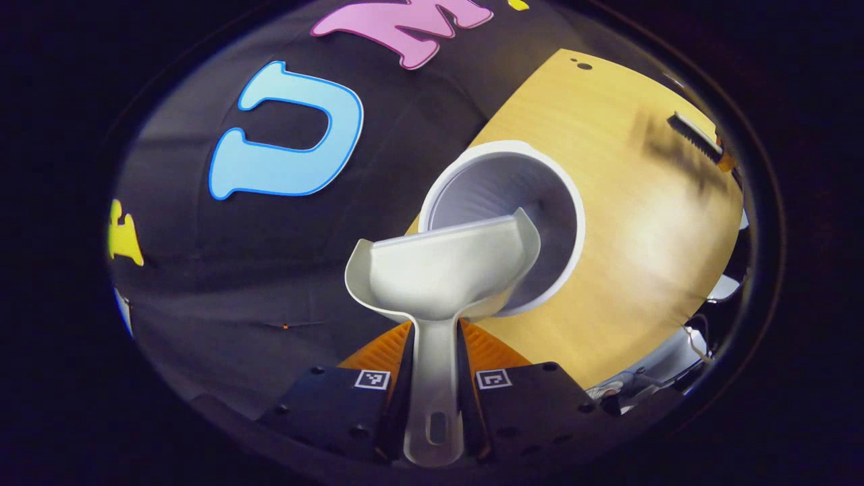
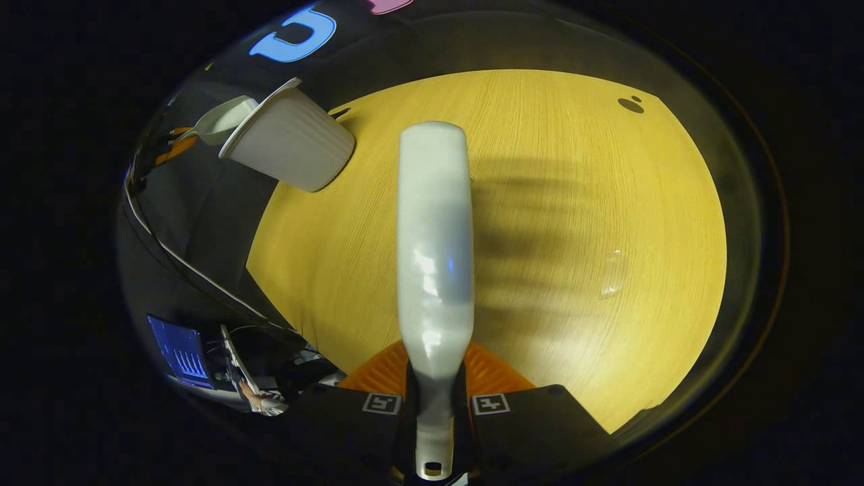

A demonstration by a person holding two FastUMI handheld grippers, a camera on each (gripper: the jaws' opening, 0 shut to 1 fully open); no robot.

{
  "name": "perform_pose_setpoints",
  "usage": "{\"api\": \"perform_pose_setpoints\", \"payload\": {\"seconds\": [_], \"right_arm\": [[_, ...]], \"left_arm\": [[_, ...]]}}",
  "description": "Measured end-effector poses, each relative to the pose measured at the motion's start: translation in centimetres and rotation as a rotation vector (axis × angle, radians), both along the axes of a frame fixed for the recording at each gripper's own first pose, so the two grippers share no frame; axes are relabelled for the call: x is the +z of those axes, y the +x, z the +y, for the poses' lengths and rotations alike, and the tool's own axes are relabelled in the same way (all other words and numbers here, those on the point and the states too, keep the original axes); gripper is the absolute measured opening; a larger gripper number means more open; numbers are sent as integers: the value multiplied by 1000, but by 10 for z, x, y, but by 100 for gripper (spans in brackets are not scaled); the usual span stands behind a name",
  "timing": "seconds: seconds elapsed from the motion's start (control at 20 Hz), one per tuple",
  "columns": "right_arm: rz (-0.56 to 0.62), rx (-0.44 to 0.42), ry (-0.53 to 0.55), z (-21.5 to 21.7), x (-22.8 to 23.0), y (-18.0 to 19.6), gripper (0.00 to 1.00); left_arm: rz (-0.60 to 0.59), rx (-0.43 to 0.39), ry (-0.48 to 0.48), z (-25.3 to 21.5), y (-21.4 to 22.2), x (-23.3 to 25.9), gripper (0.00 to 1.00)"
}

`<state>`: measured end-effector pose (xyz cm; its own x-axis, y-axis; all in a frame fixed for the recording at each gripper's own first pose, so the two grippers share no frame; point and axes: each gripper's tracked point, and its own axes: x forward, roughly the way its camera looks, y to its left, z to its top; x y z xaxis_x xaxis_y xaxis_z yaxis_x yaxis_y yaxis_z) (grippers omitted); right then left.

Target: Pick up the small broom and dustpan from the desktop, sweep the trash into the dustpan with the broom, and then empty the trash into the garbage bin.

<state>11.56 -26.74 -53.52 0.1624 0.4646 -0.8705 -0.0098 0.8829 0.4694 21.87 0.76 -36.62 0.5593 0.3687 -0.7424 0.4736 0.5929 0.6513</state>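
Note:
My left gripper [image 1: 433,337] is shut on the handle of the white dustpan [image 1: 445,270]. The pan is tipped forward with its lip over the open mouth of the white garbage bin [image 1: 540,196], which stands on the wooden desktop [image 1: 628,223]. My right gripper [image 2: 435,368] is shut on the handle of the small white broom [image 2: 433,236], held above the desktop [image 2: 574,202]. In the right gripper view the bin [image 2: 290,142] stands at the desk's far left edge with the dustpan [image 2: 223,118] at its rim. The broom's bristle head [image 1: 695,135] shows far right in the left gripper view.
A dark round spot [image 2: 631,104] marks the far side of the desk. A lit screen [image 2: 179,354] and cables lie beyond the desk's near left edge. The broom casts a striped shadow [image 2: 526,229] on the wood.

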Motion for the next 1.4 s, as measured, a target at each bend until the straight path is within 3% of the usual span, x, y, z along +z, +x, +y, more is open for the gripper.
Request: {"api": "perform_pose_setpoints", "payload": {"seconds": [0.1,0.35,0.65,0.85,0.95,1.0,1.2,1.25,1.4], "right_arm": [[2,-4,-3,-1,2,0,28],[-5,-33,-9,-4,13,-1,24],[-25,-76,-33,-9,17,-7,24],[-15,-139,-62,-20,18,-19,23],[-1,-187,-56,-15,15,-23,23],[12,-192,-56,-13,10,-25,28],[39,-244,-81,-4,-7,-25,19],[62,-261,-77,4,-15,-23,24],[111,-234,-98,11,-37,-32,24]], "left_arm": [[-77,11,-75,-7,5,0,30],[-240,-85,-283,-23,6,-6,30],[-259,-221,-534,-17,13,-26,30],[-217,-159,-727,-17,14,-45,30],[-201,-90,-742,-9,11,-71,30],[-202,-68,-744,-6,7,-87,30],[-152,65,-824,-34,-23,-165,30],[-137,80,-830,-41,-29,-180,31],[-147,91,-728,-30,-42,-208,30]]}}
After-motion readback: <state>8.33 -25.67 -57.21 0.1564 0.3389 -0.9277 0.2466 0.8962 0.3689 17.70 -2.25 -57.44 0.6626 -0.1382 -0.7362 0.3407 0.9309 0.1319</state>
